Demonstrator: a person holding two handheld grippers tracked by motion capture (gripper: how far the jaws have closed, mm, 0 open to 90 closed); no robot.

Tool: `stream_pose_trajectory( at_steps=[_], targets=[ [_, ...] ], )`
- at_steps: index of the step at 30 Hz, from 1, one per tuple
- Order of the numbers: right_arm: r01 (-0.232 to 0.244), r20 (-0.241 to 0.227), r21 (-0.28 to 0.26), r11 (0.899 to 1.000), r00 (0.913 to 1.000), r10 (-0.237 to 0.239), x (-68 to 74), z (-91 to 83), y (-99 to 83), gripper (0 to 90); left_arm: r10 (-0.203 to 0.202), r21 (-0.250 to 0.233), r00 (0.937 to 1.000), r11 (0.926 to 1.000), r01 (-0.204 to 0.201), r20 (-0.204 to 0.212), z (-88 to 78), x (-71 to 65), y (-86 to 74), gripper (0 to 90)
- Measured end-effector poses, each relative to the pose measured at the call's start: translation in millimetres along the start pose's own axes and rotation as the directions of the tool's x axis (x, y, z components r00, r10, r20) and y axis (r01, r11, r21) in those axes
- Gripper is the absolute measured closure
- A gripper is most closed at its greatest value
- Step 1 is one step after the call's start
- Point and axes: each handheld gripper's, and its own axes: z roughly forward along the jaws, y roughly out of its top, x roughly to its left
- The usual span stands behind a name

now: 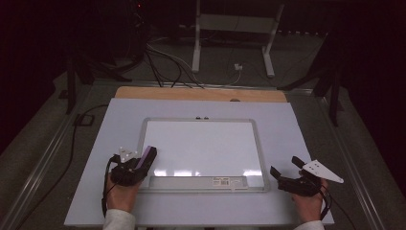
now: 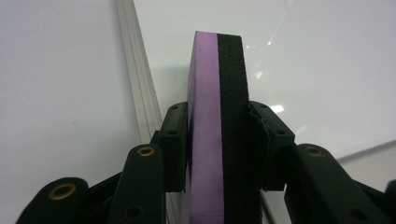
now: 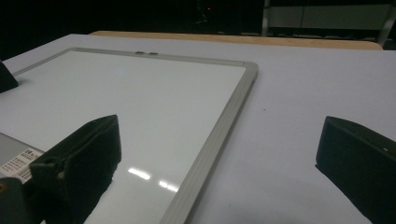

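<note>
Dim, dark-edged pictures; overhead glare streaks the whiteboard (image 1: pixel 201 143), perhaps slightly soft.

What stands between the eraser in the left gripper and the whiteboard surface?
Nothing visible does. The left gripper holds the purple-and-black eraser on edge just inside the left frame of the whiteboard, whose white surface looks bare. The right gripper is off to the board's right.

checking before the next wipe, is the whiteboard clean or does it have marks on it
Clean: the whiteboard surface is blank white, apart from light reflections near its bottom edge.
</note>
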Motion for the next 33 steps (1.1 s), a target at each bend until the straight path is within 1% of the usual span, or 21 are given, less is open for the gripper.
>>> stream_pose_trajectory(
  at_steps=[2,7,9,13,17,22,25,26,27,28,29,31,32,33],
  targets=[
    [0.002,-0.001,0.001,1.0,1.0,-0.002,0.2,0.4,0.0,0.5,-0.009,-0.001,0.9999,1.0,0.009,-0.006,-2.0,-1.5,-2.2,62.8],
    [0.001,-0.001,0.001,1.0,1.0,-0.001,0.8,0.5,0.0,0.5,-0.05,-0.007,0.9984,0.9988,0.049,-0.026,-4.8,-6.8,-6.0,62.9],
    [0.0,-0.001,0.001,1.0,1.0,0.0,1.1,0.6,0.0,0.5,-0.071,-0.013,0.9968,0.9974,0.07,-0.038,-5.2,-9.4,-7.2,63.0],
    [0.005,-0.005,0.001,1.0,1.0,-0.005,2.8,1.1,0.2,0.5,-0.087,-0.02,0.9937,0.9961,0.086,-0.07,-5.3,-15.4,-8.3,63.1],
    [0.006,-0.006,0.002,1.0,1.0,-0.006,3.1,1.9,0.3,0.5,-0.116,-0.036,0.9893,0.9929,0.113,-0.089,-4.3,-18.7,-9.2,63.2],
    [0.009,-0.007,0.001,1.0,0.9999,-0.009,3.7,1.5,0.9,0.5,-0.123,-0.06,0.9841,0.9914,0.116,-0.128,-0.4,-24.6,-9.0,63.4],
    [0.009,-0.007,-0.002,1.0,0.9999,-0.009,3.2,1.0,1.3,0.5,-0.129,-0.068,0.9829,0.9904,0.121,-0.132,1.6,-24.9,-9.3,62.1],
    [0.007,-0.006,-0.002,1.0,1.0,-0.007,2.7,1.0,1.2,0.5,-0.13,-0.073,0.9833,0.9899,0.121,-0.128,3.2,-23.7,-9.6,57.6],
    [0.005,-0.006,-0.002,1.0,1.0,-0.005,2.4,0.9,1.1,0.5,-0.143,-0.084,0.983,0.9875,0.133,-0.116,4.8,-22.3,-9.6,48.2],
    [0.004,-0.004,-0.002,1.0,1.0,-0.004,2.0,0.7,0.9,0.5,-0.144,-0.091,0.9846,0.9865,0.136,-0.099,5.1,-20.4,-8.9,41.4],
    [0.002,-0.004,-0.003,1.0,1.0,-0.002,1.8,0.5,1.1,0.5,-0.143,-0.113,0.9858,0.9847,0.133,-0.088,4.5,-19.3,-7.8,36.2],
    [0.002,-0.003,-0.007,1.0,1.0,-0.002,1.4,-0.3,1.3,0.5,-0.12,-0.15,0.9894,0.9829,0.107,-0.081,0.5,-16.7,-3.1,27.0],
    [0.003,-0.003,-0.008,1.0,1.0,-0.003,1.5,-0.4,1.3,0.5,-0.104,-0.166,0.9923,0.9819,0.091,-0.068,-2.3,-14.5,-0.1,23.7],
    [0.005,-0.002,-0.008,1.0,1.0,-0.005,1.7,-0.5,1.4,0.5,-0.092,-0.185,0.9938,0.9796,0.079,-0.063,-5.2,-12.4,2.9,20.3]
  ],
)
